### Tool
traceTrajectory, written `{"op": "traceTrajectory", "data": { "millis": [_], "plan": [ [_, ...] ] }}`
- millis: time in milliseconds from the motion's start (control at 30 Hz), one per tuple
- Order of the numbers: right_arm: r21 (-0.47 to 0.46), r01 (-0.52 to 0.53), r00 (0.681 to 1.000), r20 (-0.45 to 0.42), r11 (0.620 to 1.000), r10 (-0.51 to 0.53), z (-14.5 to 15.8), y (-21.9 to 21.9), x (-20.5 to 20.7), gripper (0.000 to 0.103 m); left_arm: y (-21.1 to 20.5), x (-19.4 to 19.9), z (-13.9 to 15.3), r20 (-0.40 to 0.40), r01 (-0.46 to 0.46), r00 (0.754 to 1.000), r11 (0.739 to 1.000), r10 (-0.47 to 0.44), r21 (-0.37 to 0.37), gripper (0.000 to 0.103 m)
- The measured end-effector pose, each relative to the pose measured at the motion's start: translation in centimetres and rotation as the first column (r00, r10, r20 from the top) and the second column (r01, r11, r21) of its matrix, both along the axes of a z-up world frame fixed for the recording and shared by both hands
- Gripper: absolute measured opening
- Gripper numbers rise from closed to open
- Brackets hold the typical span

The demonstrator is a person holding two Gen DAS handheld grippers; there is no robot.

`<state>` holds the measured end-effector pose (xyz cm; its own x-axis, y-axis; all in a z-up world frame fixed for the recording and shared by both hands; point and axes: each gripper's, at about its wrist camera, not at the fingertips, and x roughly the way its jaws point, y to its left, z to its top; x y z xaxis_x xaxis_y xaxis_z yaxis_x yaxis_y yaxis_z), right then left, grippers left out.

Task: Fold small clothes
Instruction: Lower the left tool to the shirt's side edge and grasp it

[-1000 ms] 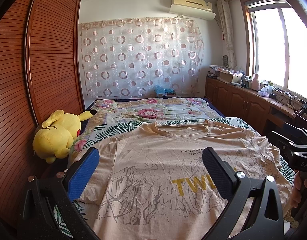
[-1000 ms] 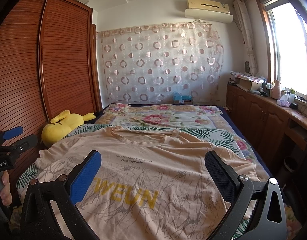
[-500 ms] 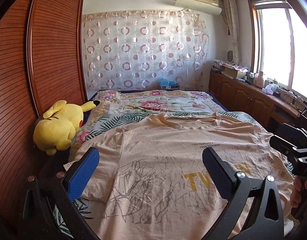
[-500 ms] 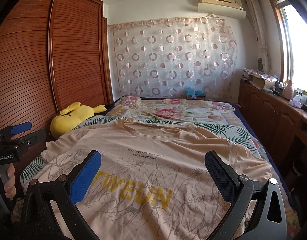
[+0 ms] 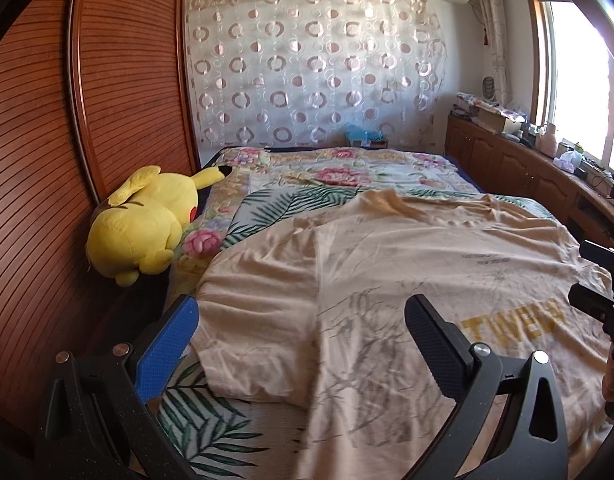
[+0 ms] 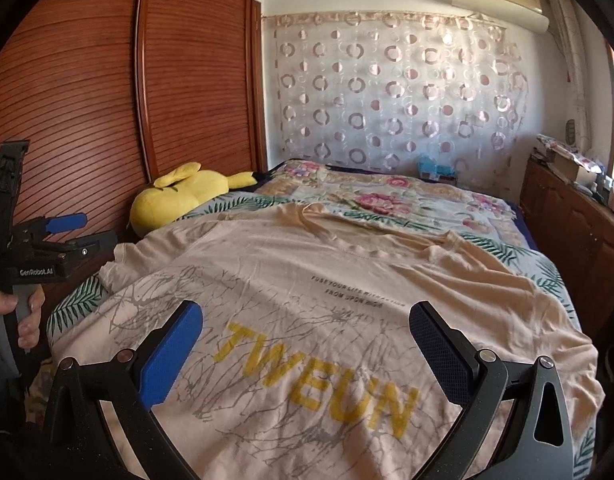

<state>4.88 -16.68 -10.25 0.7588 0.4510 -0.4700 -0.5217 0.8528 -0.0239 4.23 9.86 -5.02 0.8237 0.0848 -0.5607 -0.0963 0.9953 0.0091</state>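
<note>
A peach T-shirt (image 5: 387,280) with yellow letters and grey branch print lies spread face up on the bed, collar toward the far end; it also shows in the right wrist view (image 6: 327,320). My left gripper (image 5: 299,332) is open and empty above the shirt's left sleeve and side. My right gripper (image 6: 307,340) is open and empty above the shirt's lower front, over the yellow lettering. The left gripper also shows at the left edge of the right wrist view (image 6: 63,228), held in a hand.
A yellow plush toy (image 5: 143,228) lies at the bed's left edge against the wooden wardrobe (image 5: 87,120). A floral and leaf-print bedspread (image 5: 327,172) covers the bed. A wooden cabinet (image 5: 527,168) with clutter runs along the right under the window.
Both grippers have turned left and dipped toward the bed; the left one now sits over the shirt's left sleeve. Both stay open.
</note>
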Motion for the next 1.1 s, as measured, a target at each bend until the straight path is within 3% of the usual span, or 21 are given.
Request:
{"op": "traceTrajectory", "data": {
  "millis": [467,633,833,967,1100],
  "plan": [
    [-0.097,-0.131,0.985,-0.126,0.987,0.118,0.2,0.4,1.4,0.103,6.6,1.7,-2.9,-0.096,0.007,0.995,0.999,-0.012,-0.044,0.1],
    [-0.101,-0.146,0.981,-0.142,0.984,0.131,0.3,0.4,1.6,0.103,9.3,2.6,-3.9,-0.153,-0.001,0.988,0.995,-0.014,-0.095,0.077],
    [-0.113,-0.145,0.98,-0.153,0.983,0.127,-0.1,0.3,1.7,0.103,11.0,4.1,-5.4,-0.214,-0.001,0.976,0.984,-0.038,-0.176,0.06],
    [-0.115,-0.137,0.98,-0.158,0.984,0.118,0.0,0.2,1.8,0.103,11.4,5.1,-6.7,-0.252,0.003,0.965,0.966,-0.07,-0.257,0.055],
    [-0.122,-0.132,0.981,-0.158,0.984,0.112,-0.2,1.1,2.0,0.103,11.6,5.3,-6.8,-0.245,0.005,0.967,0.965,-0.071,-0.262,0.03]
  ]
}}
